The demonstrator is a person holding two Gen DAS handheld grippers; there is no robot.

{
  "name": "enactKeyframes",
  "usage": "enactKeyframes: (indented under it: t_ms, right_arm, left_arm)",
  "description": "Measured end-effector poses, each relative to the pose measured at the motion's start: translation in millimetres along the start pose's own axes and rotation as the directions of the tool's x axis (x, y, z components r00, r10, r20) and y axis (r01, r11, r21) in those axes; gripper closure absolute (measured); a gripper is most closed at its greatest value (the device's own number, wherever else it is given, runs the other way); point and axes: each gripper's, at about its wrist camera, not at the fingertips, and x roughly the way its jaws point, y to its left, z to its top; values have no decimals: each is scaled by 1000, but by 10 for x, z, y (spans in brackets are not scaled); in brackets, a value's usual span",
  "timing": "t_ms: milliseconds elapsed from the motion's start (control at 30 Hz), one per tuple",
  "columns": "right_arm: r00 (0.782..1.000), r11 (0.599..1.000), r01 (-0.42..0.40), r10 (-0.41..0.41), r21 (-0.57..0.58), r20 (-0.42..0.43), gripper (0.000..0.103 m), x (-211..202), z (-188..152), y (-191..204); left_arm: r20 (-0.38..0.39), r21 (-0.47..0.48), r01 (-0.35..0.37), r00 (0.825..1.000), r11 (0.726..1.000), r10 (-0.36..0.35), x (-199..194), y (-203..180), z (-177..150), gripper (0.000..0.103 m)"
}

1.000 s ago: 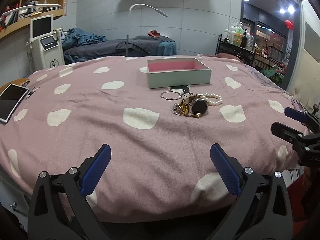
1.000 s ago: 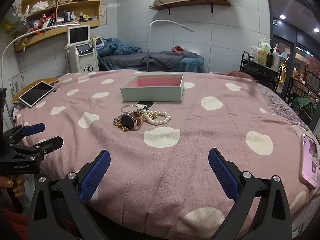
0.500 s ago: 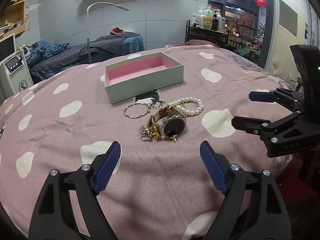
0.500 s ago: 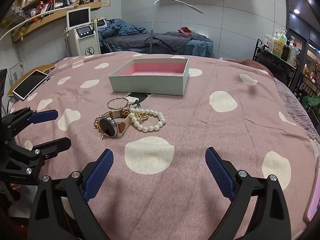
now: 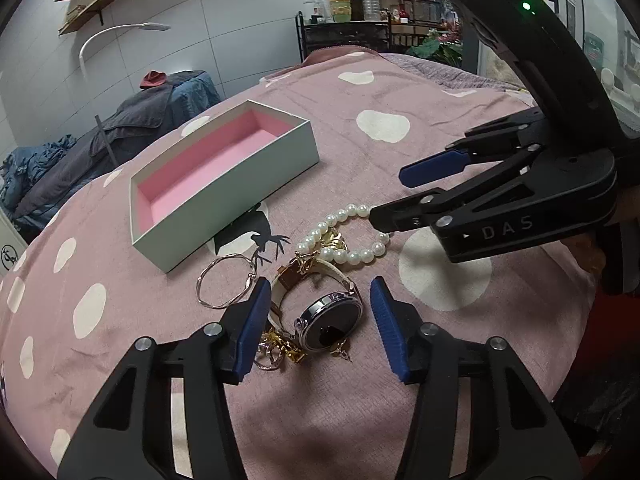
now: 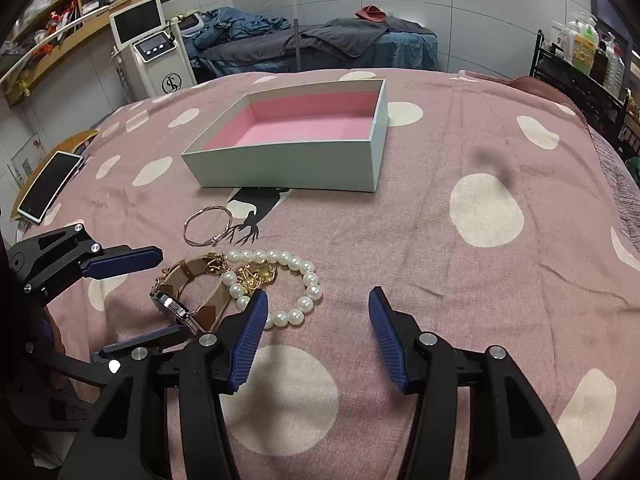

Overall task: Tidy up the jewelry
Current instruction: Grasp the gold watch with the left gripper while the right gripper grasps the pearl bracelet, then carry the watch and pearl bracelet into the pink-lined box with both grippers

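Both claws are spread apart; the left claw (image 5: pixel 316 320) brackets the watch (image 5: pixel 326 322), whose strap tangles with the gold chain (image 5: pixel 280 350) at 7 o'clock, so lifting may drag it.

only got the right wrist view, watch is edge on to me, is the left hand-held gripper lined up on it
Observer: Yes. The left wrist view shows the watch between the open fingers of the left hand-held gripper, with its dark round face turned up.
Operator: anything near it i cant see
Observer: A small gold chain tangle lies against the watch's near side, beside one blue pad.
Operator: how close is my right one to the pearls
Observer: The lower fingertip of the right hand-held gripper is at the pearl bracelet; I cannot tell whether they touch.
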Motion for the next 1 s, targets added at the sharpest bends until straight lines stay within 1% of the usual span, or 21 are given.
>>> enactKeyframes:
  t_ms: [67, 167, 233, 333, 400, 467, 500, 533, 700, 800, 933, 1000]
  right_arm:
    - [1000, 1000, 6, -6, -10, -13, 55, 60, 29, 22]
    - [999, 1000, 13, -13, -6, -36, 62, 143, 60, 7]
    - [999, 1000, 22, -23, -7, -48, 68, 196, 67, 1]
    - [998, 999, 43, -45, -33, -47, 76, 225, 60, 36]
    - [998, 998, 41, -44, -51, -49, 89, 239, 62, 64]
    - [998, 998, 39, -42, -58, -45, 90, 234, 57, 65]
    - [998, 997, 39, -42, -60, -44, 93, 233, 62, 62]
    - [998, 997, 39, -42, -62, -42, 93, 231, 63, 60]
    - [1000, 998, 16, -17, -56, -22, 94, 184, 67, 45]
    - [1000, 998, 10, -9, -54, 9, 94, 100, 72, 29]
    - [999, 999, -21, 23, -49, 46, 94, -36, 87, -17]
    - [997, 998, -31, 35, -50, 69, 94, -122, 89, -46]
  left_arm:
    - [-18, 22, 24, 1000, 999, -24, 36, 4, 9, 56]
    - [-42, 65, 37, 999, 997, -35, 106, -19, 7, 59]
    - [-59, 76, 53, 997, 996, -49, 135, -31, -8, 67]
    - [-68, 88, 64, 996, 994, -58, 170, -47, -30, 68]
    - [-65, 94, 65, 996, 993, -59, 174, -54, -31, 69]
    - [-65, 99, 72, 996, 993, -65, 179, -60, -28, 73]
    - [-61, 103, 72, 996, 992, -66, 178, -69, -22, 83]
    - [-57, 102, 68, 996, 992, -63, 179, -65, -17, 90]
    - [-36, 55, 80, 996, 995, -79, 189, -6, 9, 91]
    - [-17, 33, 82, 997, 996, -81, 166, 14, 15, 92]
    - [13, 2, 85, 996, 996, -85, 92, 60, 31, 92]
    - [37, -27, 100, 994, 995, -99, 28, 107, 33, 92]
